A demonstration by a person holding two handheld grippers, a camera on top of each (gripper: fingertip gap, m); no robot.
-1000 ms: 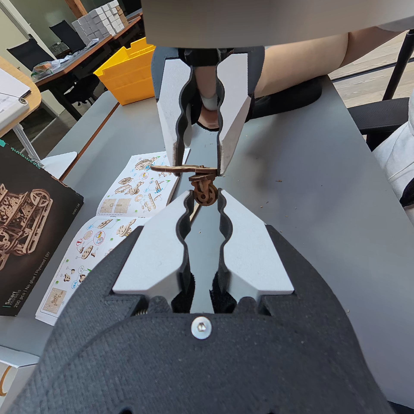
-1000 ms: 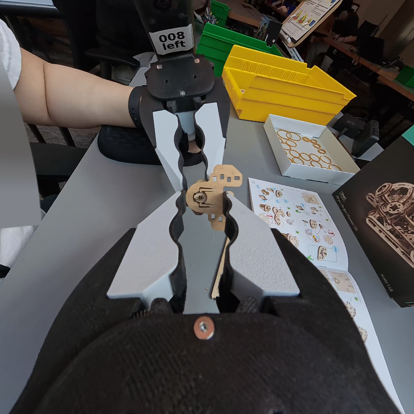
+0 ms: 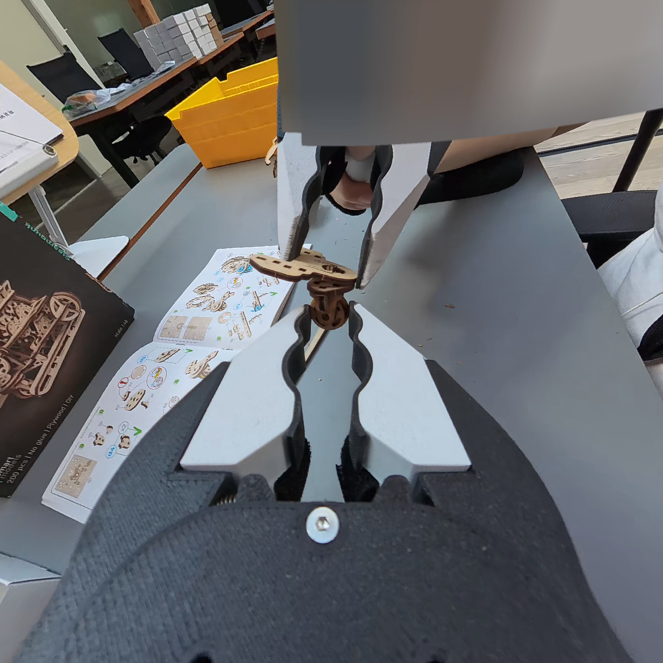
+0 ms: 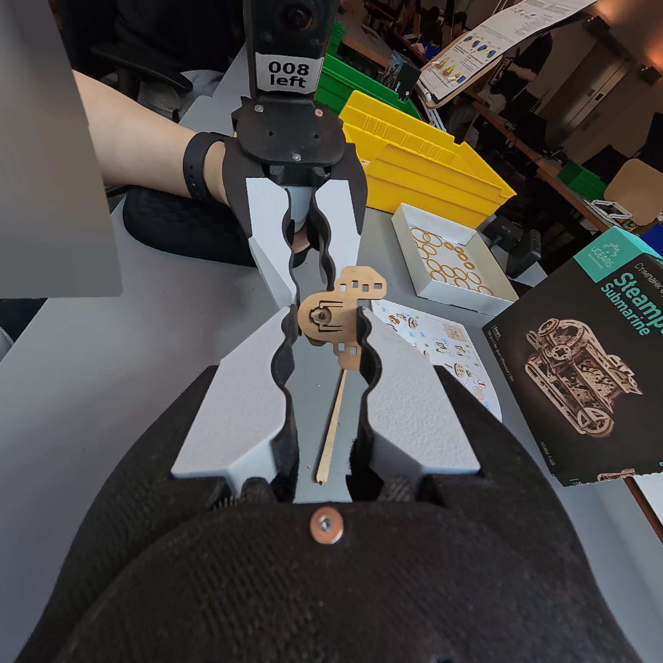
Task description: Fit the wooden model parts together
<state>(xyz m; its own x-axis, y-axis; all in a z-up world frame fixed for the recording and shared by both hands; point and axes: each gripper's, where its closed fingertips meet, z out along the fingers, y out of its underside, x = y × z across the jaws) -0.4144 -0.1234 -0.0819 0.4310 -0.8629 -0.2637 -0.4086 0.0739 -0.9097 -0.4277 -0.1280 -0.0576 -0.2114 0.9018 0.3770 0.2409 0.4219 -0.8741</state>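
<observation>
The grey table (image 4: 107, 358) carried an instruction booklet (image 4: 430, 333). Above it, the right gripper (image 4: 328, 319) pinched the flat plate (image 4: 344, 315), while the left gripper (image 3: 327, 308) clamped the wheel piece (image 3: 328, 315) plugged beneath. Any twist risked snapping that thin joint.

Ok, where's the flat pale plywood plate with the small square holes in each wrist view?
Left wrist view: flat pale plywood plate lies edge-on at centre, above the jaws.
Right wrist view: plate faces the camera at centre, between the jaws.
Shared landmark: open white instruction booklet on the table.
</observation>
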